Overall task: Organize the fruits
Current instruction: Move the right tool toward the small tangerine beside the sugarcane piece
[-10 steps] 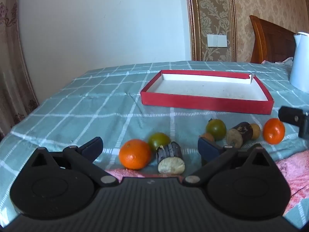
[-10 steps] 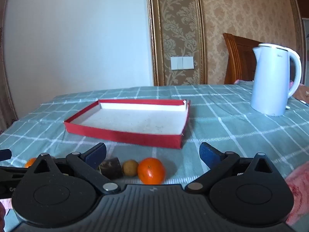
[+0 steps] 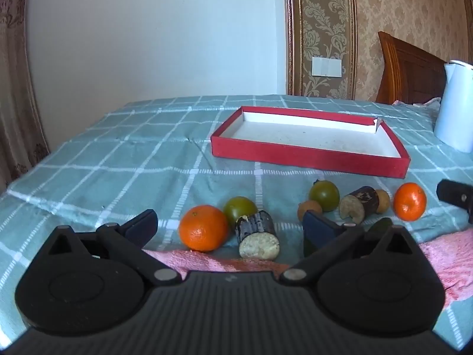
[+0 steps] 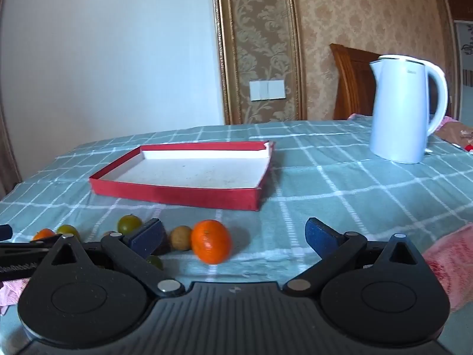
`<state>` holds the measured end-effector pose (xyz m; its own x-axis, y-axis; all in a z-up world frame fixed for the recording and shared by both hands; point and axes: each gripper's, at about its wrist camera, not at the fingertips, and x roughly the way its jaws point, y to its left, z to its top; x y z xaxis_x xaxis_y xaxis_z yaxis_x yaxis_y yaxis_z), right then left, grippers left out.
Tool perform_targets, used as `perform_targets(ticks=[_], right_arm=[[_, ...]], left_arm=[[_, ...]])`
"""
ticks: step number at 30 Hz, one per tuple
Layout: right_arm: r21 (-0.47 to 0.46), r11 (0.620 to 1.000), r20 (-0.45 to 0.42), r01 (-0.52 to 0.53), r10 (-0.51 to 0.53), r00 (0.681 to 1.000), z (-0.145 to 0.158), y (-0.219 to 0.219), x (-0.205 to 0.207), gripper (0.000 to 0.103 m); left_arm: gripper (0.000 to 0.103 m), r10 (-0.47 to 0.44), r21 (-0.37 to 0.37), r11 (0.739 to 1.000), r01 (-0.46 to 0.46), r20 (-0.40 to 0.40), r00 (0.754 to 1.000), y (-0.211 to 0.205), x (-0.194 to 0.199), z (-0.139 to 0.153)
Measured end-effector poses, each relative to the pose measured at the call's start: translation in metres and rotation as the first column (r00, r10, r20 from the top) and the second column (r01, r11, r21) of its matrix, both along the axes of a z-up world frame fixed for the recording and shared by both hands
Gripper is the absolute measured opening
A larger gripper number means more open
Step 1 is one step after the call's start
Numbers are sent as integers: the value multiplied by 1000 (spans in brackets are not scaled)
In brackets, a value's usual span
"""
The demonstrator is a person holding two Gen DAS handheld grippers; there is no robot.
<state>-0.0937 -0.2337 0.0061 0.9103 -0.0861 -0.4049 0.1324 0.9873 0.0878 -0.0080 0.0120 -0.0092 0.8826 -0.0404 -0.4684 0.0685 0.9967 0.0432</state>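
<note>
Fruit is lying in a loose row on the checked teal tablecloth, on the near side of the red tray. The tray, with a white inner floor, is sitting flat on the cloth and is holding nothing visible.

Left gripper is hovering low over the near edge of the cloth with its fingers standing wide apart and clamping nothing. In the gap between them, the near orange is resting just beside a green fruit and a dark-skinned cut cane piece, whose pale cut end is facing the camera. Further right, a small brown fruit, a second green fruit, a second cane piece and a small tan fruit are lying close together. The far orange is sitting at the right end of the row, apart from the tan fruit. A pink towel is lying under the gripper at the near edge.

Right gripper is likewise hovering with its fingers spread fully and gripping nothing. The far orange is lying between its fingers, nearer the left one and touching neither. A small tan fruit is sitting just beside that orange. A white kettle is standing upright on the cloth, well to the right of the tray. A wooden chair back is showing behind the table.
</note>
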Motion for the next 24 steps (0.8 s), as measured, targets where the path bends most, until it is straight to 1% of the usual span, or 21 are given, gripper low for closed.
perform_targets(ticks=[3, 5, 9, 12, 15, 17, 20, 22, 24], right_arm=[[22, 1000, -4, -13, 14, 1000, 0, 1, 7, 103], [33, 999, -7, -36, 36, 999, 0, 4, 11, 103], [-15, 999, 11, -49, 49, 999, 2, 14, 12, 103], [-55, 998, 31, -44, 45, 999, 2, 19, 8, 103], [-56, 997, 30, -59, 61, 998, 3, 21, 9, 103], [-32, 996, 28, -89, 90, 996, 4, 22, 12, 103], [-41, 991, 25, -125, 126, 992, 6, 25, 16, 103], [-57, 992, 32, -112, 114, 993, 5, 24, 18, 103], [-52, 993, 28, -108, 109, 994, 2, 20, 17, 103]], left_arm=[[103, -2, 17, 1000, 2, 2, 1000, -3, 0, -1], [103, -1, 16, 1000, 1, 10, 1000, -3, -3, 0], [103, -11, -7, 1000, 11, 16, 1000, 1, -8, 3], [103, 16, -1, 1000, -16, 18, 1000, 9, -9, 5], [103, 34, -44, 998, -35, -17, 999, 22, -8, 7], [103, 49, -63, 997, -50, -14, 999, 32, -9, 9], [103, 74, -44, 996, -73, 6, 997, 38, -9, 10], [103, 68, -39, 997, -68, -6, 998, 40, -7, 7], [103, 60, -32, 998, -61, -18, 998, 38, -7, 2]])
